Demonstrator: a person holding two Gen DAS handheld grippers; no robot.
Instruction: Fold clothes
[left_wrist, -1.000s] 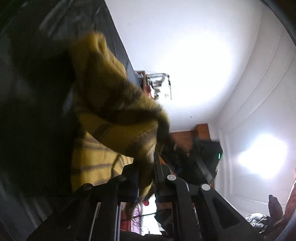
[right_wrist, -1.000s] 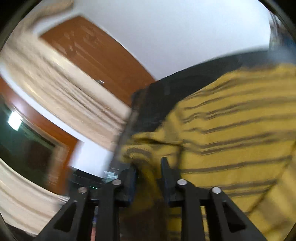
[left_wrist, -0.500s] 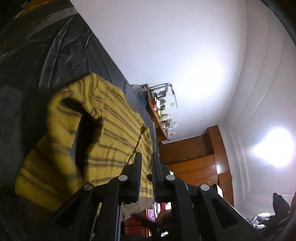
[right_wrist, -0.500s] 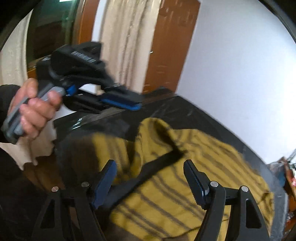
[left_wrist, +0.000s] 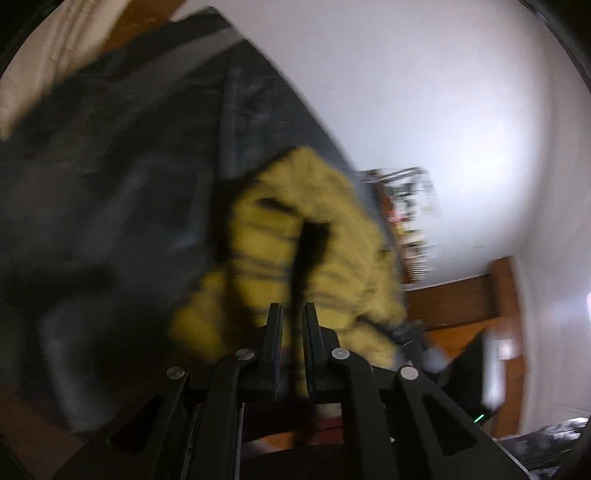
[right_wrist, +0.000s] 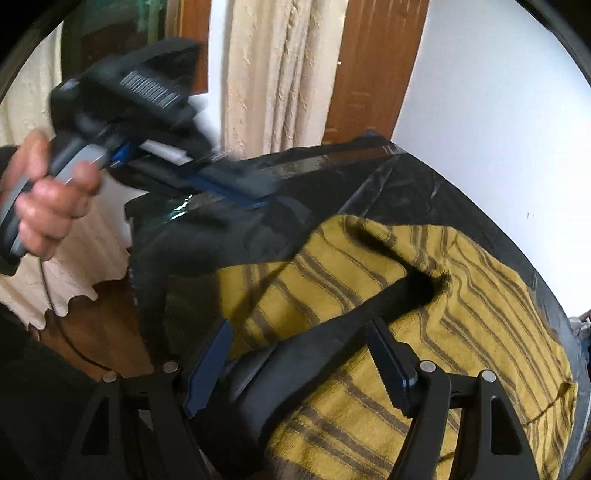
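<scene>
From the left wrist camera, the picture is blurry. The left gripper (left_wrist: 291, 314) has its two black fingers pressed close together, and I cannot see any cloth caught between them. Just past the fingers lies the yellow knitted sweater with thin dark stripes (left_wrist: 295, 251), resting on the table with a shiny black plastic cover (left_wrist: 110, 166). A dark strip runs over the sweater toward the fingers (it may be a shadow or a strap, I cannot tell). A shelf with small things (left_wrist: 410, 214) stands far back by the white wall.

From the right wrist camera, the right gripper (right_wrist: 303, 358) has its blue-padded fingers spread wide apart and holds nothing. It hangs right above the sweater (right_wrist: 461, 332). The sweater looks doubled over once, with a rounded fold edge near the middle. It lies on the black cover (right_wrist: 332, 184), and no claw is holding it. The left gripper (right_wrist: 236, 181) is up in the air over the far side of the table, held by the person's bare hand (right_wrist: 48, 199).

I think one fold is done. The sweater looks lumpy, so more folding and smoothing is probably left.
</scene>
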